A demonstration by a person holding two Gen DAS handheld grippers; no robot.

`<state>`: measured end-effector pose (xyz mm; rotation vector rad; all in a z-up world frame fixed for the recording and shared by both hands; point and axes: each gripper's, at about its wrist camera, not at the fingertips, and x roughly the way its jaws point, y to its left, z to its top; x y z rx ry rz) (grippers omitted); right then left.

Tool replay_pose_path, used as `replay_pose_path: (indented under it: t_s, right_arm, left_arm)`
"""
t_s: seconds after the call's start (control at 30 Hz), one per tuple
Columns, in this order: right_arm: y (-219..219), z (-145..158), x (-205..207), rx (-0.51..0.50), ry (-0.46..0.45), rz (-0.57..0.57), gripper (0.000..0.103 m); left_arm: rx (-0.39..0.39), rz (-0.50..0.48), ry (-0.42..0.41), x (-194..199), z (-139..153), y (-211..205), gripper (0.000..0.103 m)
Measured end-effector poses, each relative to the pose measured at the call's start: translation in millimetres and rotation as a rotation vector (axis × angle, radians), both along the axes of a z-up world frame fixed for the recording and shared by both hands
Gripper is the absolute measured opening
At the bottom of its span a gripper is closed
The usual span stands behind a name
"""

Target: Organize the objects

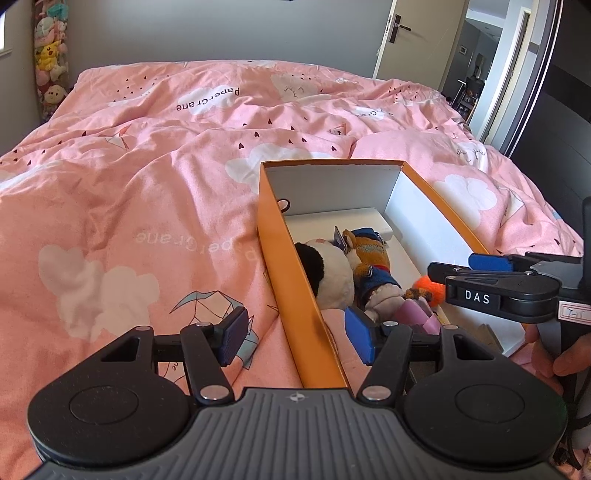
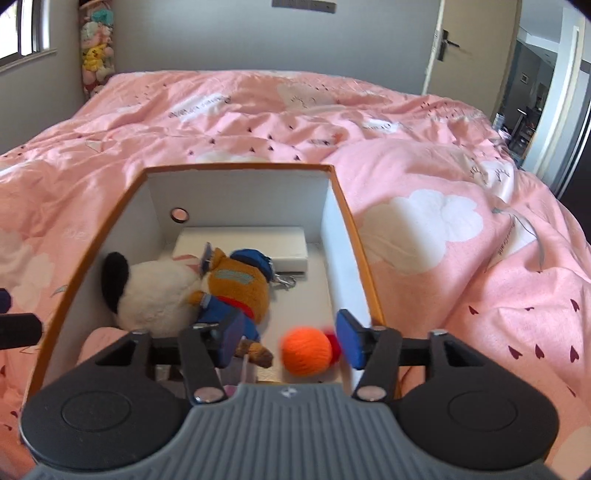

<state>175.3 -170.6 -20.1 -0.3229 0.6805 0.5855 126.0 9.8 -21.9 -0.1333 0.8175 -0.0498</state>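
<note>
Right gripper [image 2: 291,341] gapes, empty, orange pompom [image 2: 306,350] between its pads; careless withdrawal could drag it from the box [image 2: 236,169].

The location is a bedroom in a private home. A large bed [image 2: 295,122] occupies most of the room. It is covered by a pink duvet [image 1: 129,177] printed with white clouds, small dark hearts and folded-paper cranes, a pattern suited to a child's room. A tall hanging organizer [image 1: 50,59] in the far left corner is packed with plush toys. A window [image 2: 26,29] sits in the left wall and admits daylight. The far wall is plain grey. A beige interior door [image 2: 469,48] with a lever handle stands open on the right. Beyond the doorway [image 1: 476,62], household furniture is visible in an adjoining room.
</note>
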Motion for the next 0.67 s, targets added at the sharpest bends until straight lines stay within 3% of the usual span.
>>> replay_pose_path:
  t_s: [0.2, 0.43, 0.67]
  right_arm:
    - [-1.7, 9.0, -24.0, 0.022, 0.001, 0.073, 0.064]
    - [-10.6, 10.0, -39.2, 0.063, 0.093, 0.098, 0.066]
    - [-11.5, 7.1, -44.9, 0.061, 0.11, 0.1, 0.066]
  left_arm:
    - [0.03, -0.012, 0.007, -4.8, -1.0, -9.9, 0.076]
    - [0.073, 0.023, 0.005, -9.2, -1.9, -11.7, 0.081]
    - [0.062, 0.046, 0.003, -10.1, -0.2, -6.6, 0.088]
